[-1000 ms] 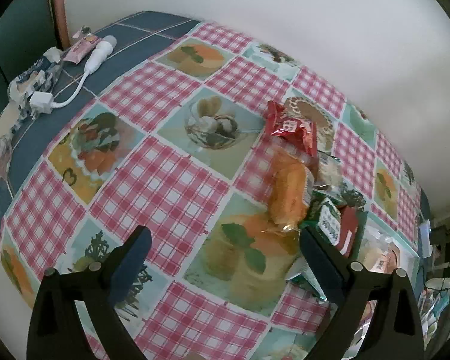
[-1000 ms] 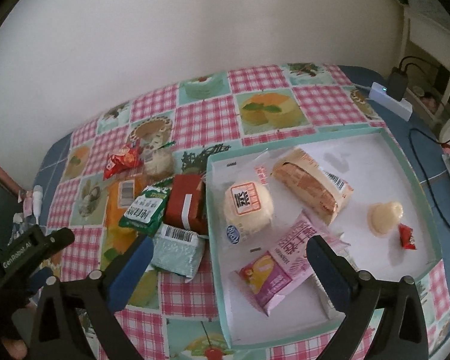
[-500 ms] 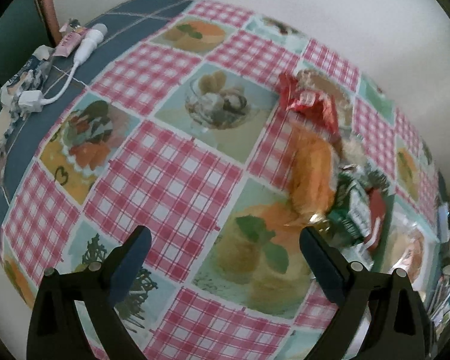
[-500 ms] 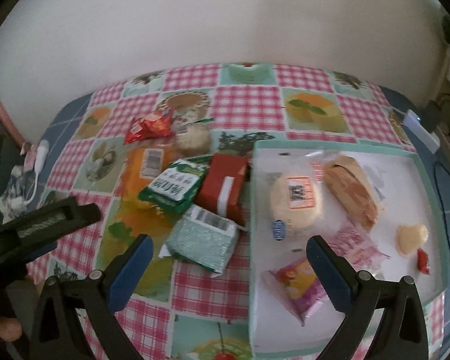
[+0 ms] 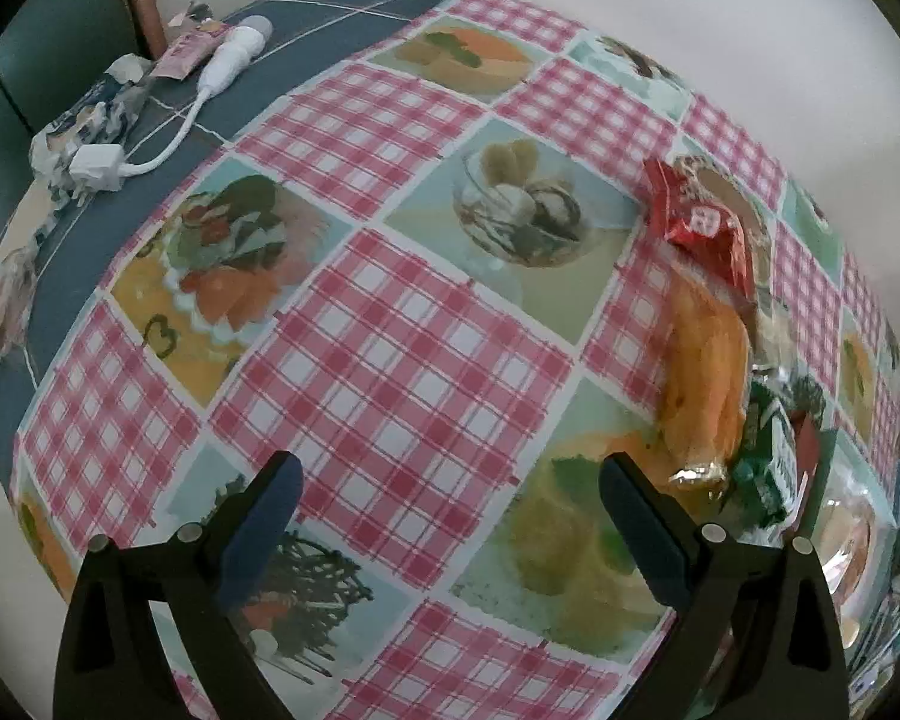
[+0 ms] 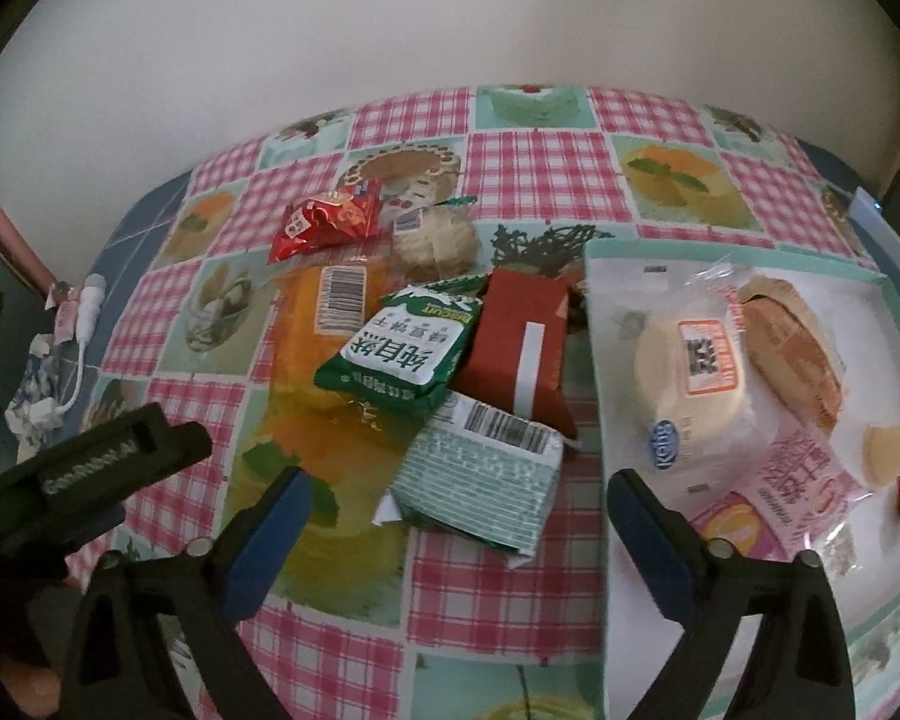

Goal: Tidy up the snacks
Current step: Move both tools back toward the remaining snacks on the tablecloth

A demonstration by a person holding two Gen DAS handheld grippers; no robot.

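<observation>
My right gripper [image 6: 456, 531] is open and empty, above a pale green foil pack [image 6: 480, 480]. Behind it lie a dark green biscuit pack [image 6: 402, 354], a red-brown pack [image 6: 522, 354], an orange bag [image 6: 324, 336], a red packet [image 6: 330, 219] and a clear-wrapped cookie [image 6: 435, 237]. The white tray [image 6: 630, 264] at right holds several snacks, among them a round bun [image 6: 696, 366] and a pink packet [image 6: 792, 492]. My left gripper [image 5: 450, 531] is open and empty over the tablecloth; the orange bag [image 5: 705, 372] and red packet [image 5: 705, 228] lie to its right.
A white charger with cable [image 5: 168, 114] and wrappers lie on the blue table edge at far left. A wall runs behind the table. My left gripper's body [image 6: 90, 468] shows at the left of the right wrist view. A power strip [image 6: 882, 222] sits at the far right.
My right gripper has swung left from over the tray to over the loose snack pile. My left gripper has turned left and moved closer to the table, so the snacks slid to its right.
</observation>
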